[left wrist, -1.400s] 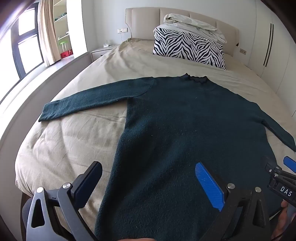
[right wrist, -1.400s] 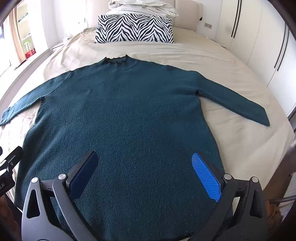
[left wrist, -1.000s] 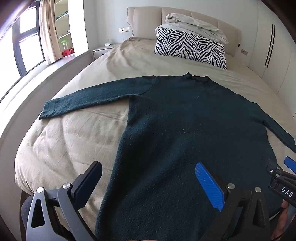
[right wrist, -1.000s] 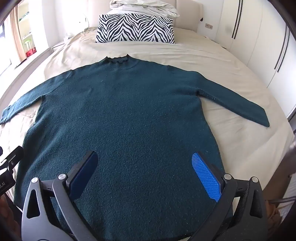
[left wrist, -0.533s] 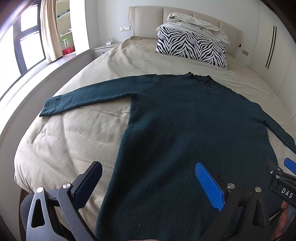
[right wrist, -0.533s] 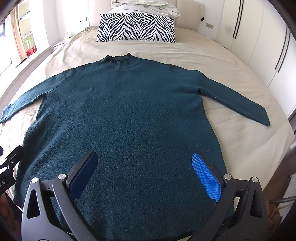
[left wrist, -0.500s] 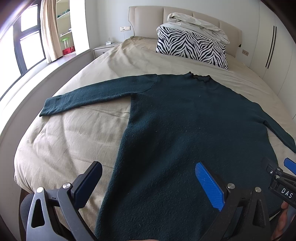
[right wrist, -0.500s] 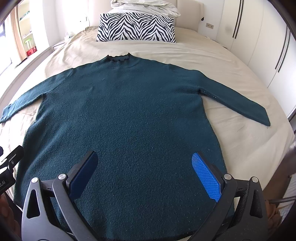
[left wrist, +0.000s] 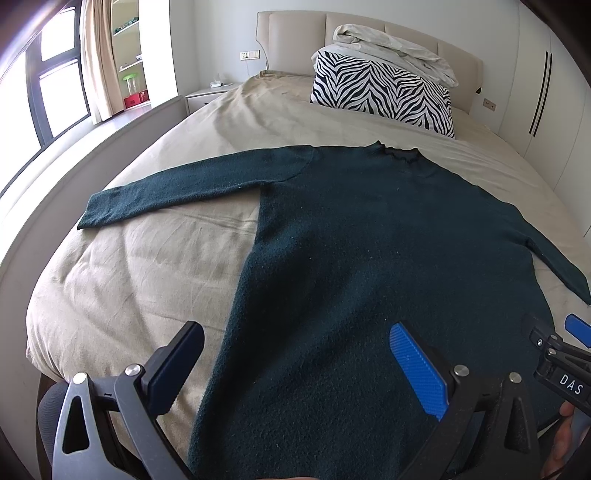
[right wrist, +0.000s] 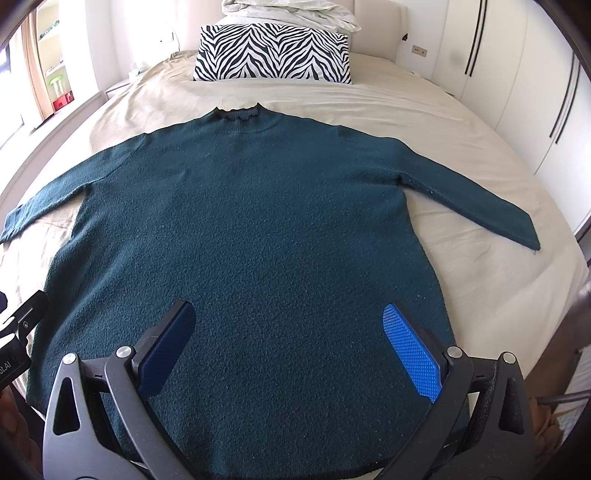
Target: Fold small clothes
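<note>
Left sleeve: stretched out flat toward the left edge of the bed (left wrist: 122,280), cuff near that edge.
Left gripper (left wrist: 295,365): above the foot end of the bed, over the left lower part of the sweater; jaws wide apart, holding nothing.
Sweater (right wrist: 251,229): dark green, lying flat in the middle of the bed, collar toward the headboard, hem at the foot edge.
Pillow (right wrist: 273,51): zebra pattern, at the head end of the bed, beyond the collar, not touching the sweater.
Blanket (right wrist: 291,9): pale, crumpled, lying on top of the pillow.
Right gripper (right wrist: 291,343): above the lower middle of the sweater; jaws wide apart, holding nothing.
Right sleeve: stretched out flat toward the right edge of the bed.
</note>
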### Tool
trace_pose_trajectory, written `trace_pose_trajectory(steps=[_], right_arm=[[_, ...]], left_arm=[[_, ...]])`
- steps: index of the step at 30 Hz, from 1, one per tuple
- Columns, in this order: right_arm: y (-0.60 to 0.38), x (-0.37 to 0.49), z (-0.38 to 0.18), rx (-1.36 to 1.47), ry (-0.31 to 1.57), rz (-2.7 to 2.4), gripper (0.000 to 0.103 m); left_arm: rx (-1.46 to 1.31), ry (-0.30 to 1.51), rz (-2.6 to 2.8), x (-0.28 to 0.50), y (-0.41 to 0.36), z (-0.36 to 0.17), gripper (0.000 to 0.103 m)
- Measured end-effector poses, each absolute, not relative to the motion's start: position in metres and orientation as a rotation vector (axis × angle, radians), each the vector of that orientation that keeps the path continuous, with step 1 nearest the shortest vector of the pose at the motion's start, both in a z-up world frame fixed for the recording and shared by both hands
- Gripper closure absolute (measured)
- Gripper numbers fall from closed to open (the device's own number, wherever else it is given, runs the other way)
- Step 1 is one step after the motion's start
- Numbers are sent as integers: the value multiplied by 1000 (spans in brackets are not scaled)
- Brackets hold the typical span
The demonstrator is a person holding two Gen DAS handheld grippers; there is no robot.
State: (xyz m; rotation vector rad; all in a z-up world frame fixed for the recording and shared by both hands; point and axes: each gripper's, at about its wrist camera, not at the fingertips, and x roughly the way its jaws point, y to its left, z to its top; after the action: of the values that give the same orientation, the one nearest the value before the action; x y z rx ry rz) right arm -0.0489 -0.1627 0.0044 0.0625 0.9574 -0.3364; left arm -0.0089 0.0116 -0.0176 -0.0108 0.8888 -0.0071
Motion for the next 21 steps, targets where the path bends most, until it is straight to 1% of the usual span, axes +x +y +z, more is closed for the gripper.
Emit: trace_pose_trajectory(steps=[21], right_arm=[[-162,-50,4,61,960,-336,0]], left_arm=[[-14,893,-7,-6,11,-15,0]])
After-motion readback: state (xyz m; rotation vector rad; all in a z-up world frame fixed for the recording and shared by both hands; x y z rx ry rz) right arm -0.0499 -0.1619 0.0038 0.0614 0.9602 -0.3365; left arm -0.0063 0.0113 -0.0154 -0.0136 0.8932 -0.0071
